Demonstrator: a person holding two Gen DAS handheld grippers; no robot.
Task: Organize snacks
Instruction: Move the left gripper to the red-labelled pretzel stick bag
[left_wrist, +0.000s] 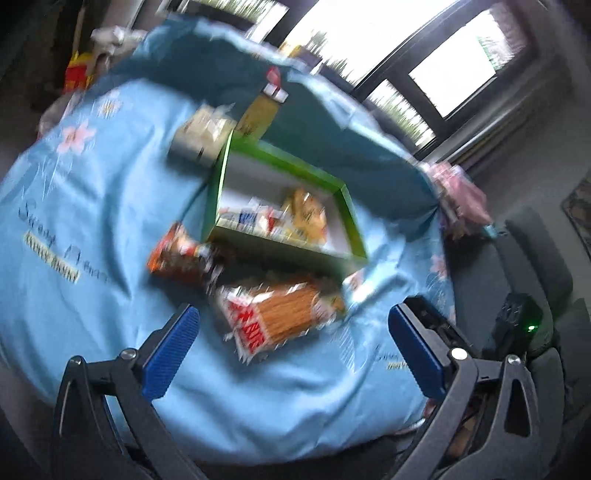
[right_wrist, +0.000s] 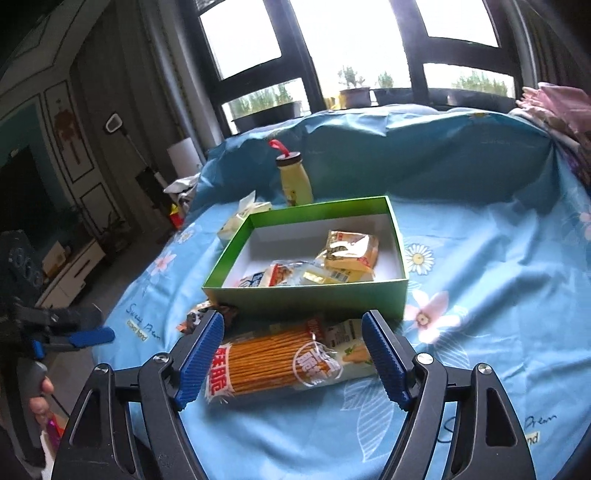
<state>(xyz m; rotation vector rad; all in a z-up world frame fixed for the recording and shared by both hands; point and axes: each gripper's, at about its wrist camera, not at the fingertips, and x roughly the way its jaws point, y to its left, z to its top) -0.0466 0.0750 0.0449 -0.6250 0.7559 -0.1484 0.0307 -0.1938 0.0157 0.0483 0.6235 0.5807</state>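
1. Spreading its blue ribbed jaws wide, the right gripper (right_wrist: 293, 356) is released, pads flanking but clear of one clear packet of orange biscuit sticks (right_wrist: 284, 360), which lies flat on the blue flowered cloth (right_wrist: 498, 295), long axis crosswise between the jaws.
2. Both grippers point downward; the left gripper (left_wrist: 293, 350) is also wide open and empty.
3. Just beyond sits one green cardboard box (right_wrist: 306, 293) holding several snack packets, about three.
4. Behind the box stands one yellow bottle (right_wrist: 293, 181), upright.

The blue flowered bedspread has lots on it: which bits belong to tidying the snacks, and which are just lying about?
Part of the job:
- open green cardboard box holding packets
- clear pack of orange biscuit sticks
- orange crinkly snack bag
- pale cream packet
- yellow drink bottle

Just lying about:
- pink folded cloth
- potted plants
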